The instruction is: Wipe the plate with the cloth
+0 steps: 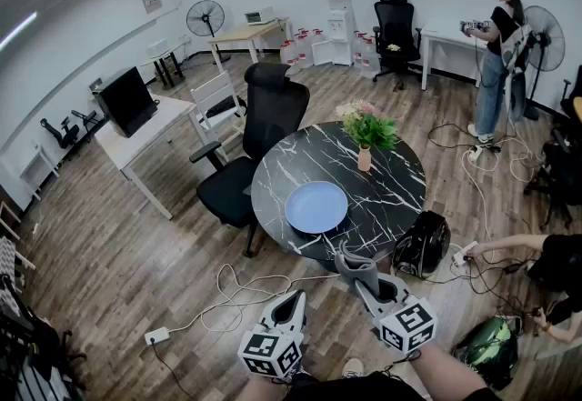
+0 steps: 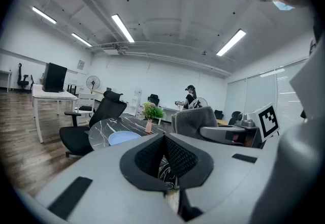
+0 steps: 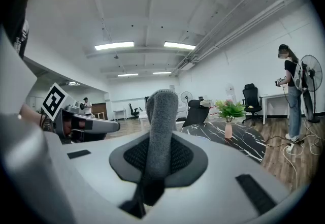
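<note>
Fingers, right gripper (image 3: 158, 156): pinch one cloth (image 3: 161, 116); left gripper (image 2: 163, 161) closed; one plate (image 1: 316, 206).

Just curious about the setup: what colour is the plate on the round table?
The plate is light blue, clearest in the head view.

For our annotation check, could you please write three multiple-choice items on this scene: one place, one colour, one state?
1. Where is the plate? A on the marble table; B in a sink; C on a shelf.
2. The plate's colour? A red; B blue; C green.
3. The right claw's state? A open, empty; B shut on a sponge; C shut on the grey cloth.
Answers: A, it lies near the table's near edge; B, light blue in the head view; C, cloth pinched between its jaws.
</note>
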Action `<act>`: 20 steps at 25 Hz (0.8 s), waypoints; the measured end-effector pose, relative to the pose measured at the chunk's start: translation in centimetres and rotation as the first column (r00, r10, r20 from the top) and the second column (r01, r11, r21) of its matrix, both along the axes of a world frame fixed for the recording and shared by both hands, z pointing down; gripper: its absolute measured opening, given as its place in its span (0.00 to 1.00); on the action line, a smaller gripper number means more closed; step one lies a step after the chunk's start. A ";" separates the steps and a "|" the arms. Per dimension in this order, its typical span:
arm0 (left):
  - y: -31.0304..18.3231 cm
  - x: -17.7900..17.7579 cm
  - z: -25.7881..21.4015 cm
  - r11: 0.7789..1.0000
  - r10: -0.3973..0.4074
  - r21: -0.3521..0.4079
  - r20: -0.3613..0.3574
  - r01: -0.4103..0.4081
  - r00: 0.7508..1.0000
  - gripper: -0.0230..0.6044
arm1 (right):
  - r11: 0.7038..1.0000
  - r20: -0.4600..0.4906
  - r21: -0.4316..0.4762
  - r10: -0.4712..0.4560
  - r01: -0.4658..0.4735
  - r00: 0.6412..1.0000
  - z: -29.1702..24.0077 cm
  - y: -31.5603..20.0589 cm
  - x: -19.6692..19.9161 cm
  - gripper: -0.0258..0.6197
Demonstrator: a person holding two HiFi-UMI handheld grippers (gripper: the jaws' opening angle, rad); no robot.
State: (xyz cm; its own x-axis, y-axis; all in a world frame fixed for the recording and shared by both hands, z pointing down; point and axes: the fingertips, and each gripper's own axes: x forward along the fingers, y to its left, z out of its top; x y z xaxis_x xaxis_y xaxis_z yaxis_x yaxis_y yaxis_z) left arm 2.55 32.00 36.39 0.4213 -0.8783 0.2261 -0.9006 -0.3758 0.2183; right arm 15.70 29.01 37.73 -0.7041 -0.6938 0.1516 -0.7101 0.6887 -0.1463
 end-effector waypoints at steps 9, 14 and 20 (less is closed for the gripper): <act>-0.8 0.2 0.1 1.000 -0.008 0.000 0.002 0.008 1.000 0.07 | 1.000 0.034 0.002 -0.012 0.012 0.999 -0.6 -0.8 0.2 0.13; -1.2 -0.1 0.6 0.999 -0.032 -0.014 0.000 0.032 0.999 0.07 | 1.000 0.009 0.017 -0.026 0.026 1.000 -0.5 -1.1 0.3 0.13; -1.8 -1.1 0.9 0.997 -0.073 -0.024 -0.006 0.072 0.997 0.07 | 0.999 0.006 0.022 -0.037 0.037 0.999 -0.5 -2.0 0.3 0.13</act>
